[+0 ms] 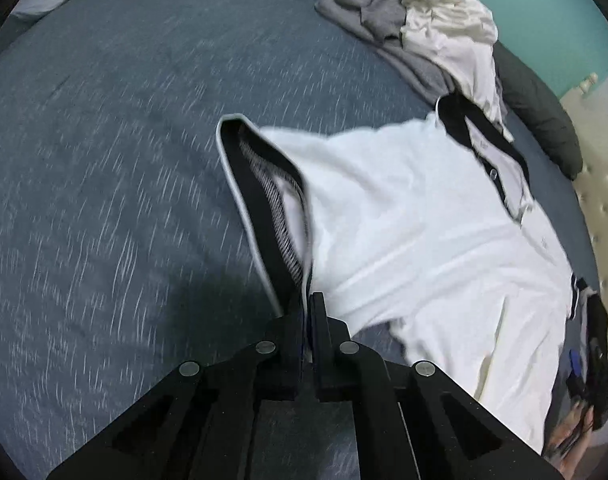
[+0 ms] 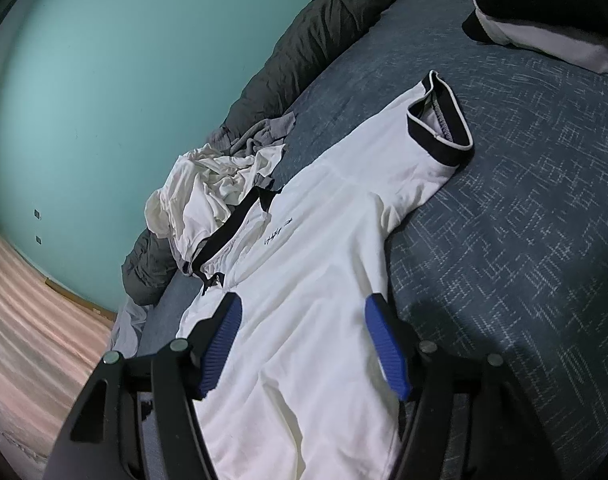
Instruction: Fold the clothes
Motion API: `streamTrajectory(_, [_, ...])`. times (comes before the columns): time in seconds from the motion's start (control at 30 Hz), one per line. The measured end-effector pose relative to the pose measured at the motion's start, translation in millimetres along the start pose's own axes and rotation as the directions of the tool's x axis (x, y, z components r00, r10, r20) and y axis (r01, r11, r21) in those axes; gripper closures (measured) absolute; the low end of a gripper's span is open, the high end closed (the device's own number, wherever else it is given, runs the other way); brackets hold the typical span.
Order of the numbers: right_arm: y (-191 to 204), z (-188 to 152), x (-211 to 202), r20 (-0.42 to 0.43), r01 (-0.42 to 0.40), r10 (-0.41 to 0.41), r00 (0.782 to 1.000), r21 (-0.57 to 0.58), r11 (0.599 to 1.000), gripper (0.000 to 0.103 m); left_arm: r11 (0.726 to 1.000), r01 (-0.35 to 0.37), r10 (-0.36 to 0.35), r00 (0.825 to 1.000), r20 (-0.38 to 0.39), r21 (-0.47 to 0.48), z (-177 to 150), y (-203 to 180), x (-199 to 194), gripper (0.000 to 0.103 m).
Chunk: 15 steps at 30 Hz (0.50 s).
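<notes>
Left gripper (image 1: pixel 310 312): my jaws pinch the black-trimmed sleeve cuff (image 1: pixel 264 200) of the white polo shirt (image 1: pixel 404 220).
Right gripper (image 2: pixel 302 328): my blue pads (image 2: pixel 386 344) stand spread above the shirt's lower body.
Polo shirt: spread on the blue bedspread (image 1: pixel 104 140).
Beyond its collar: crumpled white and grey clothes (image 2: pixel 208 184).

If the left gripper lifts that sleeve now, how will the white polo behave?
Probably floppy: the white polo lies wrinkled on the bed. Its sleeve, pinched in the left gripper, already sags open. Likely light; the body should drag behind.
</notes>
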State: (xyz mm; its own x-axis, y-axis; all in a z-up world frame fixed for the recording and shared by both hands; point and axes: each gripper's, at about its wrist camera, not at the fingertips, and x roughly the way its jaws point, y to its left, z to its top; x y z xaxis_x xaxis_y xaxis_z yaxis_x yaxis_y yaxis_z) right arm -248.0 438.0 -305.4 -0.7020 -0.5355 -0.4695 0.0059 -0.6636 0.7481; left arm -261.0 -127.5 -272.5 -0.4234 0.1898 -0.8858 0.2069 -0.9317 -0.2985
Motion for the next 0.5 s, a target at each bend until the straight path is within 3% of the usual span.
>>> streamTrajectory(0.03, [-0.3, 0.0, 0.2, -0.001, -0.001, 0.001, 1.0, 0.002, 1.0, 0.038, 1.0, -0.002, 0.002, 1.0, 0.001, -0.009, -0.2, 1.7, -0.8, 0.095])
streamTrajectory(0.1, [0.0, -0.3, 0.8, -0.004, 0.0, 0.0, 1.0, 0.003, 1.0, 0.038, 1.0, -0.001, 0.001, 1.0, 0.012, -0.028, 1.9, 5.0, -4.1, 0.081])
streamTrajectory(0.17, [0.5, -0.8, 0.8, -0.006, 0.0, 0.0, 1.0, 0.002, 1.0, 0.038, 0.999, -0.005, 0.006, 0.999, 0.036, -0.045, 5.0, 10.1, -10.8, 0.057])
streamTrajectory(0.27, [1.0, -0.9, 0.5, -0.003, 0.0, 0.0, 1.0, -0.001, 1.0, 0.038, 0.999, -0.016, 0.019, 0.997, 0.078, -0.038, 14.9, 19.5, -22.6, 0.054])
streamTrajectory(0.5, [-0.8, -1.1, 1.2, -0.006, 0.001, -0.001, 1.0, 0.001, 1.0, 0.037, 0.989, -0.018, 0.04, 0.988, 0.149, -0.145, 49.0, 51.9, -25.9, 0.052])
